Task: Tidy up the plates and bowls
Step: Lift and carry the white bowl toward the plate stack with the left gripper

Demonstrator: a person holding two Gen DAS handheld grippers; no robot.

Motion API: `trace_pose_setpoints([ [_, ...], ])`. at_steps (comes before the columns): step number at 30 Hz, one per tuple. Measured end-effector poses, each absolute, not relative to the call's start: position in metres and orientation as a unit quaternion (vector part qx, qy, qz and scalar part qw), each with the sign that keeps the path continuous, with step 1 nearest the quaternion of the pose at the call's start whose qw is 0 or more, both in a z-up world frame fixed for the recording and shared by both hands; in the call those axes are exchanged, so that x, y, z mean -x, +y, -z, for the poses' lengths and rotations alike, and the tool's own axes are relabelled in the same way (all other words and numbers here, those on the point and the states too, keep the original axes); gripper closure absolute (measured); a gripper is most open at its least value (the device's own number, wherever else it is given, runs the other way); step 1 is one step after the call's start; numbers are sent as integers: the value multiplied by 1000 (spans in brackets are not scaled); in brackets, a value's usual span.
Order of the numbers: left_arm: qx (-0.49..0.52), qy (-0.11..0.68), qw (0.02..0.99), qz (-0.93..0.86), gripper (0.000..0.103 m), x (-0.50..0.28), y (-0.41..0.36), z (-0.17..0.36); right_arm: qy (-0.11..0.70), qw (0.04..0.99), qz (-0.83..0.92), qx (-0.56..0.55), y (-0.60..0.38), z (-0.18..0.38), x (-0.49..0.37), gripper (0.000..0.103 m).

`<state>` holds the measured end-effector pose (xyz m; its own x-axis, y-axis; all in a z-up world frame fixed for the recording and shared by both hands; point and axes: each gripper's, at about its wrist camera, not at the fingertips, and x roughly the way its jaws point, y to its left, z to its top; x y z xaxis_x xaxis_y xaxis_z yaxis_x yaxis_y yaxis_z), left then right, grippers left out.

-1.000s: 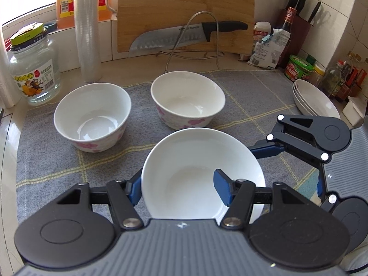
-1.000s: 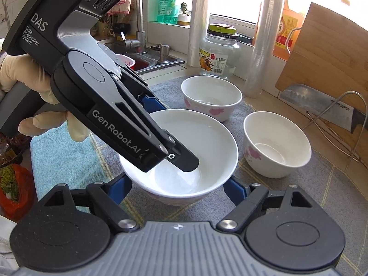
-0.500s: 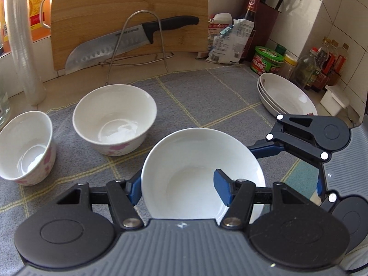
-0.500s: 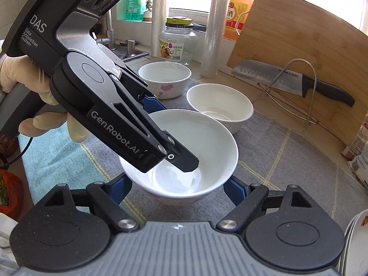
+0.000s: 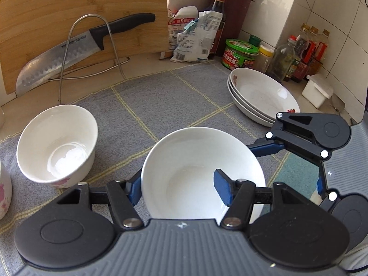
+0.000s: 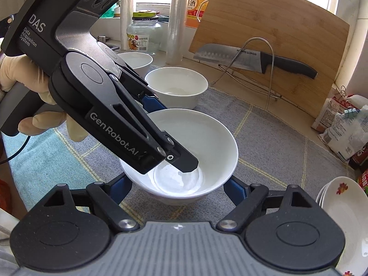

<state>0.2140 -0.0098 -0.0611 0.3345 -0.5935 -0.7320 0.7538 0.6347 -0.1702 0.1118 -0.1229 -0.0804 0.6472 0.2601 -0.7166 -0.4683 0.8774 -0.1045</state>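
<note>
white porcelain fills the left wrist view: the left gripper [image 5: 179,189] has its blue fingers [image 5: 222,189] clamped on the rim of a bowl [image 5: 195,168], one inside and one outside, above the grey cloth [image 5: 161,101] on the desk. a second bowl [image 5: 56,145] sits to the left, stacked plates [image 5: 260,94] to the right.

in the right wrist view, the right gripper [image 6: 179,188] has its fingers set against opposite outer sides of the same bowl [image 6: 207,138], while the left gripper [image 6: 149,133] grips its rim.
</note>
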Motion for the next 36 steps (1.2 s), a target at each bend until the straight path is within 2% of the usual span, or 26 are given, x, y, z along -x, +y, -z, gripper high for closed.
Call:
trace_pose_setpoints([
  [31, -102, 413, 797, 429, 39, -225, -34, 79, 397, 892, -180, 118, -141, 97, -124, 13],
  [34, -96, 412, 795, 435, 33, -226, -34, 79, 400, 891, -180, 116, -140, 98, -124, 13],
  [36, -95, 404, 797, 438, 19, -223, -33, 78, 400, 891, -181, 111, -141, 97, -125, 12],
])
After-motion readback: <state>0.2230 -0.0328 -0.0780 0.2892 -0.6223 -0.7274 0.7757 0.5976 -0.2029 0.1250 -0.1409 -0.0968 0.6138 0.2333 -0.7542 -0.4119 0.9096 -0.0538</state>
